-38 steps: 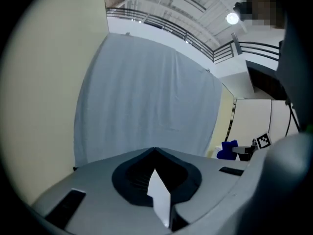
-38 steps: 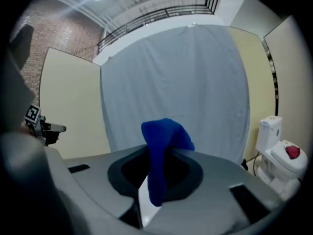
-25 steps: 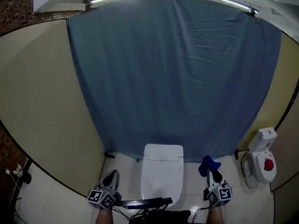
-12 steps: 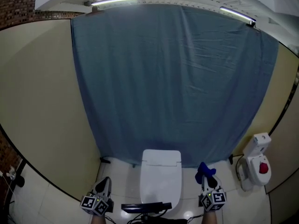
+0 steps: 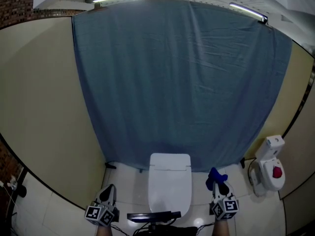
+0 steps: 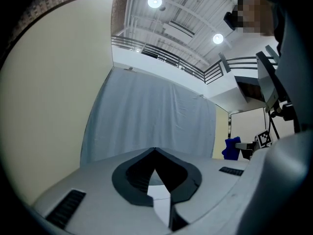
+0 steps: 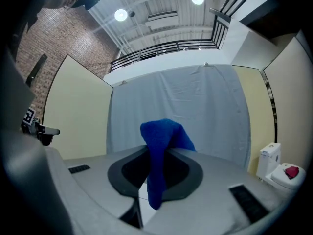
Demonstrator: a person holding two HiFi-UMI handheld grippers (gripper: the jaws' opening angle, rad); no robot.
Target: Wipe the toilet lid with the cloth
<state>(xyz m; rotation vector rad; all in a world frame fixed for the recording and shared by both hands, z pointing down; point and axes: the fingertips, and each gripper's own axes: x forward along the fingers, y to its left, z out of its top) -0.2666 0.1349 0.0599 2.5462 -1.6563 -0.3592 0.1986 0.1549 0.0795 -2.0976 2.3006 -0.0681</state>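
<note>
Right of the smooth white toilet lid (image 5: 170, 183), the right gripper (image 5: 219, 185) fingers pinched a crumpled blue cloth (image 7: 161, 146); the left gripper (image 5: 108, 191) fingers met empty.

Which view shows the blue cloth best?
The right gripper view: the blue cloth sits large and central, pinched in the fingers of the right gripper. The head view shows a small tuft at that gripper's tip; the left gripper view shows a tiny patch at far right.

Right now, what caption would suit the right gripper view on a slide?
Right claw shut on a blue cloth, pointed at a grey curtain between cream walls.
</note>
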